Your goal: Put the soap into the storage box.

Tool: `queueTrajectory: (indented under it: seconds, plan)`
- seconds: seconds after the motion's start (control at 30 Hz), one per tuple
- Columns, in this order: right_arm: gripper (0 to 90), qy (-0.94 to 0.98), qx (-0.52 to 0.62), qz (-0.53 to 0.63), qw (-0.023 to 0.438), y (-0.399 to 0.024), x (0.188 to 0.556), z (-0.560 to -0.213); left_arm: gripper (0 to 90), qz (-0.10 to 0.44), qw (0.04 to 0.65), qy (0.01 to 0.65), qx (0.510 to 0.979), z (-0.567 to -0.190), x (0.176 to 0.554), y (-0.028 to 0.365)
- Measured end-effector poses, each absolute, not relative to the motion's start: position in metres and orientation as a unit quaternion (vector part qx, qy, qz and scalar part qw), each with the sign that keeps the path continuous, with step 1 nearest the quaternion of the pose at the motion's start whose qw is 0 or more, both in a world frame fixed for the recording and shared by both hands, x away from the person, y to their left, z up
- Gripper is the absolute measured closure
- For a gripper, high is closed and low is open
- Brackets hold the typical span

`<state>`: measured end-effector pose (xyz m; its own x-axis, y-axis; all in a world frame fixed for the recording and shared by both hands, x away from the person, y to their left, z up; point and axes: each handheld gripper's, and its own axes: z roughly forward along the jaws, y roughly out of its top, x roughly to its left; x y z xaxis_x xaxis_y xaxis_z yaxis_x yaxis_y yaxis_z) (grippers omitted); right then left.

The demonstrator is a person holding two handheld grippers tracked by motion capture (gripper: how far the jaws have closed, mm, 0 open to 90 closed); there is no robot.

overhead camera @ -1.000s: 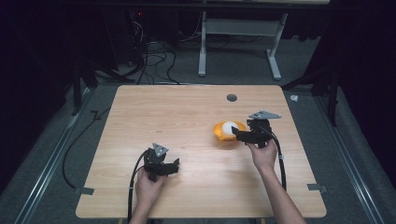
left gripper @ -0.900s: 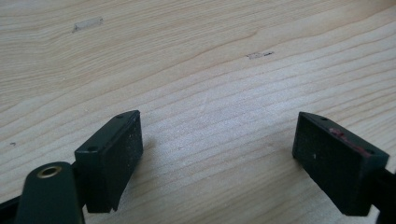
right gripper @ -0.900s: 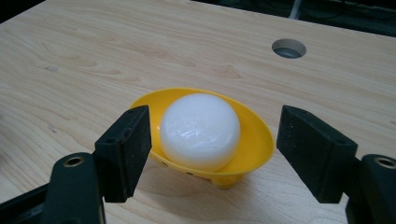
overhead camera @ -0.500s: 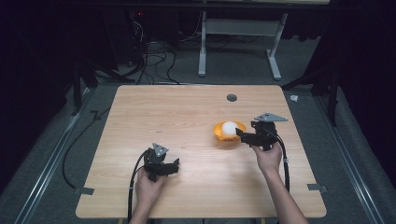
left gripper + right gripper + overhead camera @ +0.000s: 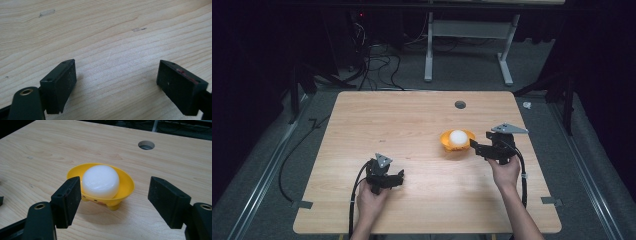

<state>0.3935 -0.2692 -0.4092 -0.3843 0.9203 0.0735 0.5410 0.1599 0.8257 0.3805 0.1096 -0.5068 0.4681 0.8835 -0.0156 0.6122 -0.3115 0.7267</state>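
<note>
Now | yellow footed dish [image 5: 125, 185] holds white rounded soap [image 5: 100, 180] | left gripper [image 5: 116, 86], right gripper [image 5: 115, 200] both agape

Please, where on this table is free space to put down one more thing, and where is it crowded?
The table is bare over its whole left half and far edge, from the cable hole leftward. The middle strip between the left hand-held gripper and the yellow dish is also free. It is crowded where the right hand-held gripper opens beside the dish holding white soap.
</note>
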Motion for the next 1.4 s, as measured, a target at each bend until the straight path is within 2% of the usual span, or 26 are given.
queueTrajectory:
  seconds: [1.4]
  plan:
    - [27.2,0.708,0.516,0.418,0.239,-0.295,0.354,-0.412,16.5,0.198,0.343,0.476,0.785,-0.507,0.380,0.110]
